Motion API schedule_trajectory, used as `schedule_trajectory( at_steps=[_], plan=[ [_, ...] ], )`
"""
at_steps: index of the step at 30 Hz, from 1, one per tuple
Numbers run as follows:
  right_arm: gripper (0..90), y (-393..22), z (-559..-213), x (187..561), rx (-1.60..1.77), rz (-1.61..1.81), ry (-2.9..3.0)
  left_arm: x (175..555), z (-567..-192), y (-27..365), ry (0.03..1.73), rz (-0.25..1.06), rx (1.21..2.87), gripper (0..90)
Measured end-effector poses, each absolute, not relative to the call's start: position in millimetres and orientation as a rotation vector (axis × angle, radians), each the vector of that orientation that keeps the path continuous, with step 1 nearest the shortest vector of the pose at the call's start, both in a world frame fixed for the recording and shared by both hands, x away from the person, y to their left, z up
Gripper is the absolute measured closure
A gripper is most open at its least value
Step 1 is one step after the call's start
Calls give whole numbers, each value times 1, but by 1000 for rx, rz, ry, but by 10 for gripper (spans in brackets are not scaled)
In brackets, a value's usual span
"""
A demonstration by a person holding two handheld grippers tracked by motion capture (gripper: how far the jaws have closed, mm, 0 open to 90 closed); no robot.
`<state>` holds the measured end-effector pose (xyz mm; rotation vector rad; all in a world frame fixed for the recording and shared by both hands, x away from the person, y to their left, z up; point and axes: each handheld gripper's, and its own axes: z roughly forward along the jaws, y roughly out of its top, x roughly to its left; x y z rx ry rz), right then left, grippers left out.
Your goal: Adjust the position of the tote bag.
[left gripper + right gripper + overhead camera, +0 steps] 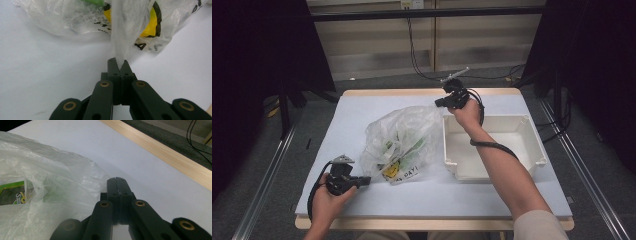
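Dark curtains and a grey floor frame our desk (362,125) in the high view, where a clear plastic bag (399,140) of packets lies at the middle beside an empty white bin (532,145); our left claw (364,180) sits at the bag's near corner and our right claw (439,103) at its far top edge. From the left gripper view, the left claw (117,61) is clamped on a strip of the bag's film (122,37). From the right gripper view, the right claw (117,180) is closed with nothing between its jaws, just beside the bag (45,182). We judge the emptying barely begun: contents remain inside and the bin is unfilled.
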<state>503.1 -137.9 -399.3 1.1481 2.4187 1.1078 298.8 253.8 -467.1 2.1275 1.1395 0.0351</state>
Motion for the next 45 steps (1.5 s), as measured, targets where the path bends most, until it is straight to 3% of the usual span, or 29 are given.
schedule_trajectory(
  at_steps=[17,20,21,24,25,26,28,30,31,37,41,45],
  plan=[
    [887,-134,-409,511,1187,1086,2412,296,-465,255,1133,63,2132,900],
    [652,-134,-405,507,1183,1110,2399,296,-463,255,1124,80,2109,883],
    [634,-134,-403,505,1191,1108,2398,296,-459,254,1124,80,2090,869],
    [575,-135,-399,499,1177,1118,2403,295,-456,253,1108,99,2090,796],
    [492,-135,-395,493,1183,1132,2401,295,-453,251,1103,136,2085,760],
    [492,-135,-395,493,1183,1132,2401,295,-453,251,1103,136,2085,722],
    [387,-134,-389,482,1155,1148,2406,294,-449,250,1088,195,2086,613],
    [354,-133,-386,478,1151,1134,2411,293,-447,249,1090,209,2077,589],
    [300,-131,-382,470,1105,1117,2418,293,-444,250,1090,241,2056,501],
    [236,-125,-373,452,1022,1101,2459,294,-435,260,1114,307,2024,243],
    [222,-123,-374,448,1027,1113,2476,295,-431,263,1127,349,2015,175],
    [217,-119,-378,445,1021,1100,2500,297,-427,264,1127,368,2012,170]
  ],
)
